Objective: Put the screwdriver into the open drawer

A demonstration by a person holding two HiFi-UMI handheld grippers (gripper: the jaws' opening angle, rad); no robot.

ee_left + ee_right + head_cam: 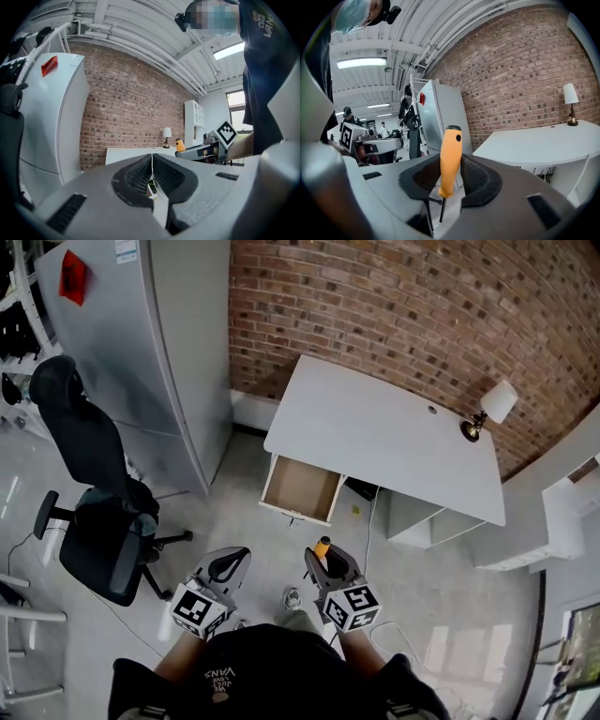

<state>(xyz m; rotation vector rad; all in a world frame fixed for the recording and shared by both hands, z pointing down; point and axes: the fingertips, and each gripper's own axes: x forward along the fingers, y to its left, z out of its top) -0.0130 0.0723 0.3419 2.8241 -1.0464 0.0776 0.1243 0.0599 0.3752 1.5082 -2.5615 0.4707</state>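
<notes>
Head view: the right gripper (323, 564) clamps the screwdriver (322, 547) upright by its orange handle, well short of the open drawer (302, 489) in the far desk (394, 437). The left gripper (231, 569) is closed and empty. This looks like the carry; next, reach over the drawer and let go.

left claw (232, 561): grey, black-lined, marker cube (199, 609) | right claw (319, 561): same | shirt (267, 662): dark, white print
</notes>
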